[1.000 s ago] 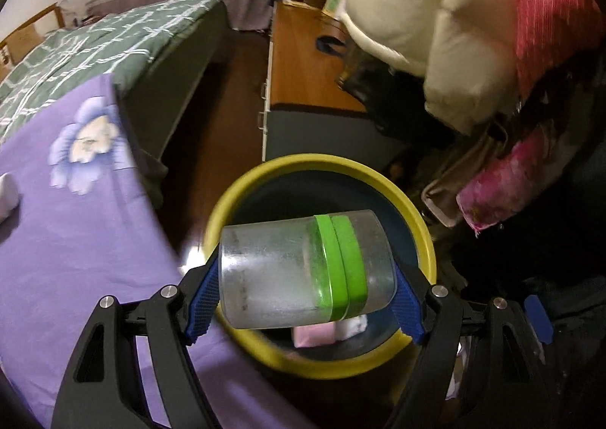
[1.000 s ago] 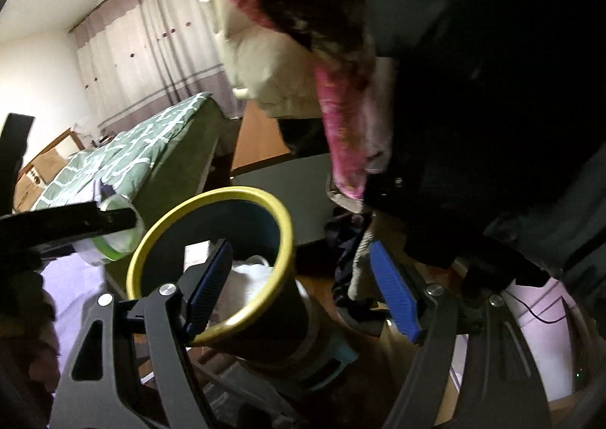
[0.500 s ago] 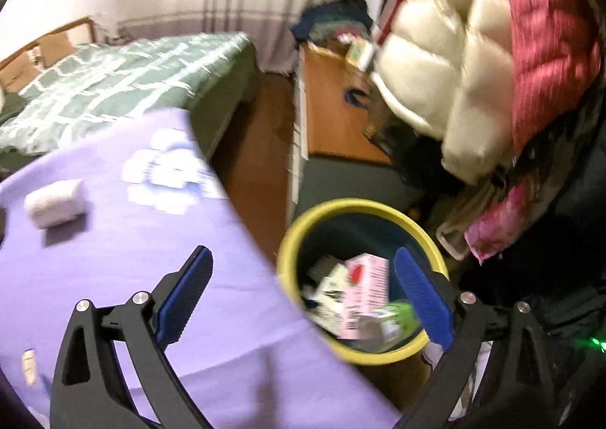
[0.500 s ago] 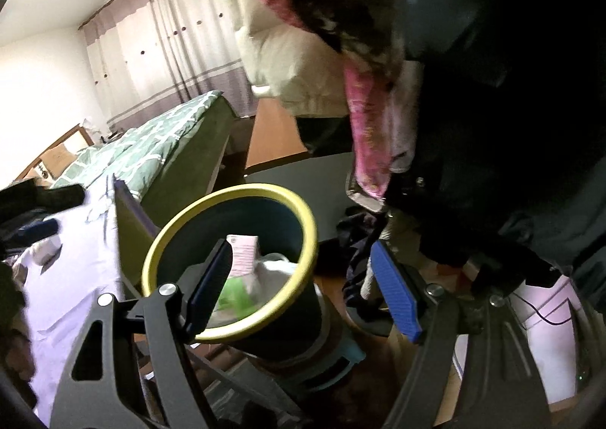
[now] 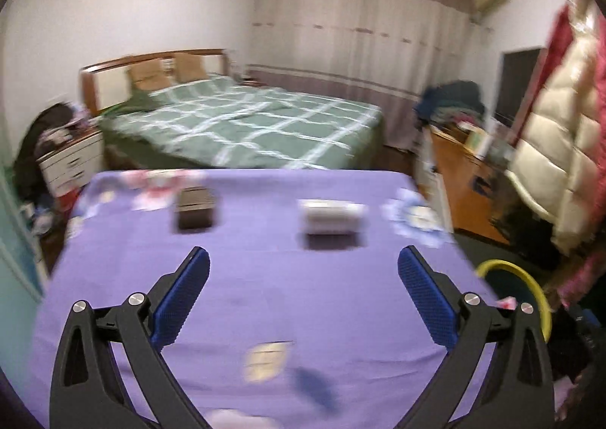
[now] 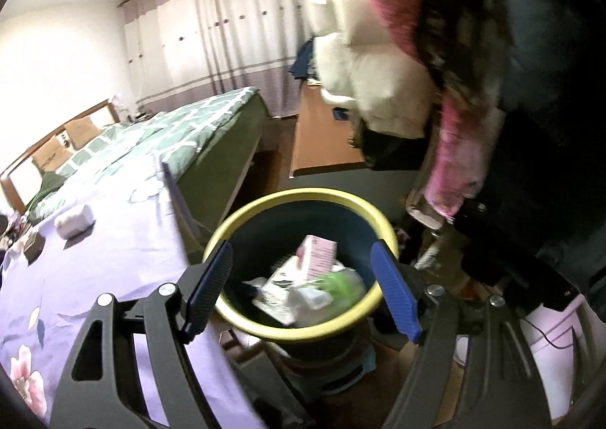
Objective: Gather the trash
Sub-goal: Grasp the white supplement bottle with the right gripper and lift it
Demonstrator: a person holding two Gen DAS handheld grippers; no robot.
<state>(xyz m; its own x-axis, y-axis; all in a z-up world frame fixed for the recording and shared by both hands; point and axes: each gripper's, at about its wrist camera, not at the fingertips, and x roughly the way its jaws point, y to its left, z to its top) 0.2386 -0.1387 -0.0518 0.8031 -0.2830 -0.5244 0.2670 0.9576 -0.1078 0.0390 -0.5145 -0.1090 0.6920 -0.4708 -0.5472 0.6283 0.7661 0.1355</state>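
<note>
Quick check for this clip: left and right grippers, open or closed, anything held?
Left gripper: jaws opening wide, nothing between the fingers, over the purple tablecloth.
Right gripper: open, holding nothing, above the yellow-rimmed trash bin.

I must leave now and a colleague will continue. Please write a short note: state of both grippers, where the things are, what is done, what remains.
Left gripper: jaws opening, nothing between them, over the purple table.
Right gripper: open, empty, above the yellow-rimmed bin.
Done: the bin holds a pink carton and other trash.
Left: white packet, dark box and a small pale scrap on the table.
</note>
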